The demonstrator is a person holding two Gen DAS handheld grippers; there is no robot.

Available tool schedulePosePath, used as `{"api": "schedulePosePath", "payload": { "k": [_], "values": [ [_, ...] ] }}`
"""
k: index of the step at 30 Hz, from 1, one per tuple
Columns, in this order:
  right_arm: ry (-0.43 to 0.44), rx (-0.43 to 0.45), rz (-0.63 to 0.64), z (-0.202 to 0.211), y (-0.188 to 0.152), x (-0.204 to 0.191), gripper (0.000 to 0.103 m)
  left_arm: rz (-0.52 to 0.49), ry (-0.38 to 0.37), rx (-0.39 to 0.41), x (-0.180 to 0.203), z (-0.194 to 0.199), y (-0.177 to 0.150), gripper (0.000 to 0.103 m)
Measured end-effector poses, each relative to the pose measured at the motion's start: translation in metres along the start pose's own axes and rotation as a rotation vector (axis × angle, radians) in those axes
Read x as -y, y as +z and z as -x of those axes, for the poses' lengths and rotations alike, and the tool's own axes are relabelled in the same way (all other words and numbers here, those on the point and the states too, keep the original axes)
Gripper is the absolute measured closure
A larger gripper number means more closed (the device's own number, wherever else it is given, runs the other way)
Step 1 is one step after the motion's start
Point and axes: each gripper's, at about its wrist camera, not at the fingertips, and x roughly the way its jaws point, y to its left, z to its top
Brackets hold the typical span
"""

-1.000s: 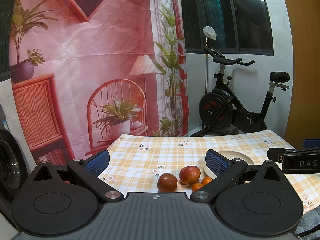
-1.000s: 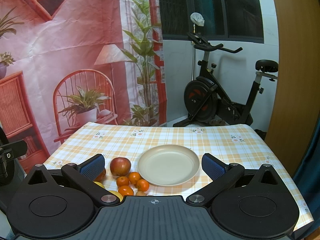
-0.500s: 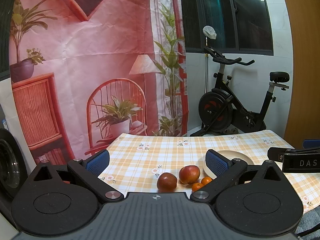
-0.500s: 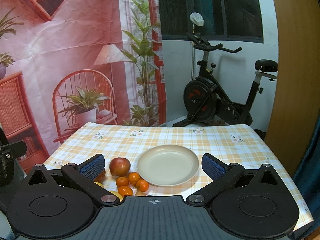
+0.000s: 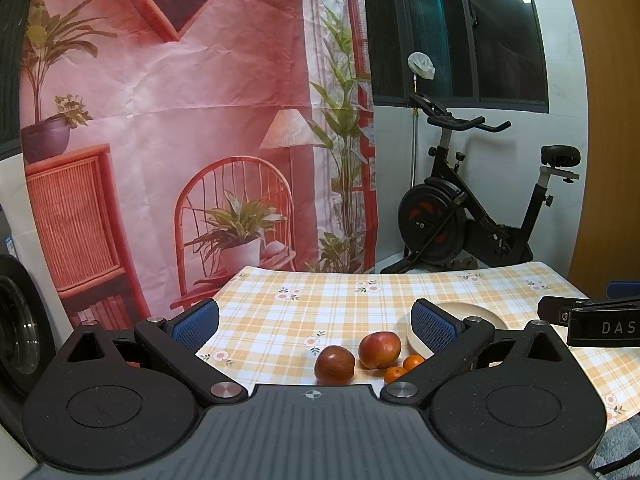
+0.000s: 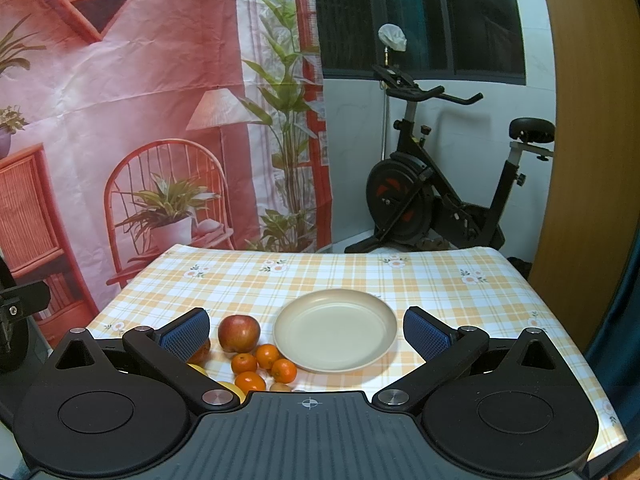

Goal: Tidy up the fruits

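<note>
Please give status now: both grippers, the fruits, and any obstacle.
Left gripper open, empty. Right gripper open, empty. Plate bare; apples and oranges beside it on the tablecloth. Nothing blocking.

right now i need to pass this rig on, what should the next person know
Left tool: open, holding nothing, above the near table edge.
Right tool: open, holding nothing, facing the plate.
Plate: on the checked tablecloth, nothing in it.
Fruit, all on the cloth left of the plate: lighter red apple, darker apple, four small oranges, something yellow partly hidden by the right tool.
Done: nothing placed.
Left: all the fruit.
</note>
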Motion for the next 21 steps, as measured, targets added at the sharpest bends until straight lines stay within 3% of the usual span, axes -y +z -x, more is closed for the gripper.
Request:
{"api": "schedulePosePath", "payload": {
  "k": [21],
  "values": [
    [0.0, 0.002, -0.004, 0.0, -0.0006, 0.0009, 0.0, 0.004, -0.001, -0.001, -0.0003, 0.0005, 0.0002, 0.0]
  ]
}}
